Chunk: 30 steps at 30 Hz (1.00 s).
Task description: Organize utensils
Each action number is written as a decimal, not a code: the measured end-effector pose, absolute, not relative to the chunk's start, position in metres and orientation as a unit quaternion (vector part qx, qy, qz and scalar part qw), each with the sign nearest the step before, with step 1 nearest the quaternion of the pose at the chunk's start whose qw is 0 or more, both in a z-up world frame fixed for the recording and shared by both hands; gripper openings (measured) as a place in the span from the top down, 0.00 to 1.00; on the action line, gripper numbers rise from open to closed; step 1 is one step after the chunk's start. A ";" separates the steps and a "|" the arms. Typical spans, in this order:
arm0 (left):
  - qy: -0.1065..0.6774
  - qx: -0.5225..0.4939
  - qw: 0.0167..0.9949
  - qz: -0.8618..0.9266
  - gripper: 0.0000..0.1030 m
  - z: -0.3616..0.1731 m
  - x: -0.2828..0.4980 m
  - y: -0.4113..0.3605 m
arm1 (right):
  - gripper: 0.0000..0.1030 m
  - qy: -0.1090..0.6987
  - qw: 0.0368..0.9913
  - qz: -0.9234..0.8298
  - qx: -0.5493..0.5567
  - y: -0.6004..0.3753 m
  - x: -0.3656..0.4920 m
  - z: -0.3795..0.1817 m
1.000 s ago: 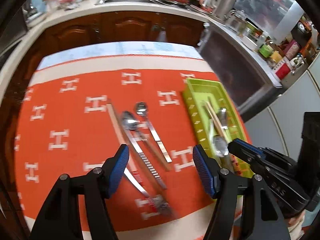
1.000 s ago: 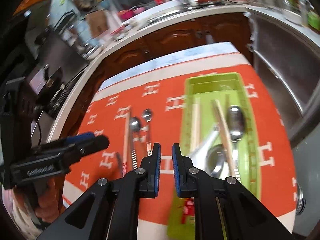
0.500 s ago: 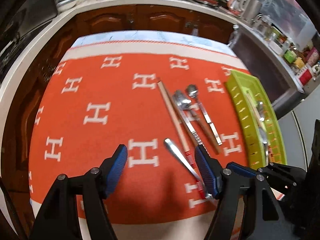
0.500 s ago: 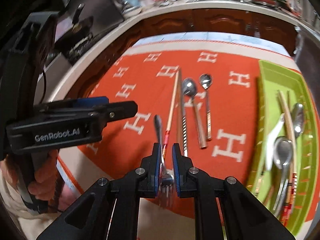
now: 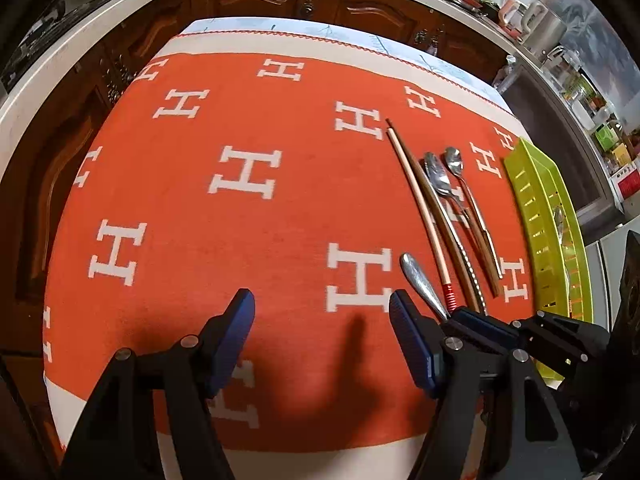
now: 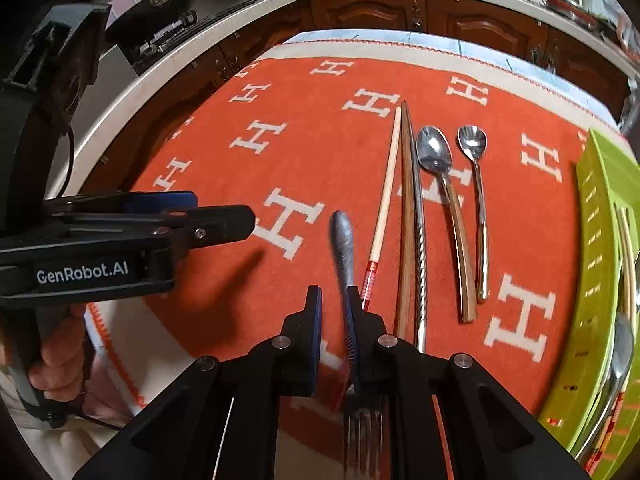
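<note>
A second ago the right tool (image 6: pixel 334 304) hung over the green tray (image 6: pixel 600 240) with the fork's handle reaching toward the spoons there; now it is down at the near edge of the orange cloth (image 6: pixel 304 148), left of the row already laid out. It pinches the fork (image 6: pixel 344 240) by the neck, jaws nearly together: handle pointing away over the cloth, tines back under the tool. The handle lies just beside the red-tipped chopstick (image 6: pixel 384 200); whether it touches the cloth I cannot tell. Beyond that chopstick, in order, sit a dark chopstick (image 6: pixel 406 208), a twisted metal one (image 6: pixel 419 248), a big spoon (image 6: pixel 434 152) and a small spoon (image 6: pixel 472 142). The left tool (image 5: pixel 322 320) has swung from above that row to bare cloth at the left, jaws spread and empty. So the fork has been carried from the tray to the sorted line on the worktop; judging by this, the next step is probably setting it down parallel, then returning for the utensils in the tray.
</note>
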State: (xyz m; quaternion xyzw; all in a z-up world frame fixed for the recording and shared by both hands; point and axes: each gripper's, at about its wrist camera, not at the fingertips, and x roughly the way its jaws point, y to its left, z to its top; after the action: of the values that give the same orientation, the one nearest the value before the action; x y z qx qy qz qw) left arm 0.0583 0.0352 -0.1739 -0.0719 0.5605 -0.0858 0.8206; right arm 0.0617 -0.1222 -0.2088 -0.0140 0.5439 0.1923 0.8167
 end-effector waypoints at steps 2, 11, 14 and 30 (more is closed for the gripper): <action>0.561 -0.076 0.820 -0.086 0.34 -0.176 0.060 0.038 | 0.89 0.545 0.817 0.189 -0.024 -0.119 0.067 -0.210; 0.562 -0.092 0.817 -0.091 0.34 -0.181 0.065 0.050 | 0.88 0.542 0.810 0.196 -0.108 -0.105 0.062 -0.212; 0.562 -0.098 0.816 -0.092 0.34 -0.183 0.065 0.053 | 0.88 0.538 0.806 0.205 -0.140 -0.102 0.056 -0.214; 0.555 -0.097 0.820 -0.104 0.34 -0.178 0.061 0.051 | 0.93 0.550 0.798 0.218 -0.118 -0.114 0.059 -0.210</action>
State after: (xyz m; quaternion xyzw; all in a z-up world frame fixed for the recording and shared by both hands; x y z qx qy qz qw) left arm 0.0611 0.0510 -0.1780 -0.0974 0.5551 -0.1036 0.8195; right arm 0.0589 -0.1138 -0.2105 -0.1181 0.5496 0.2183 0.7977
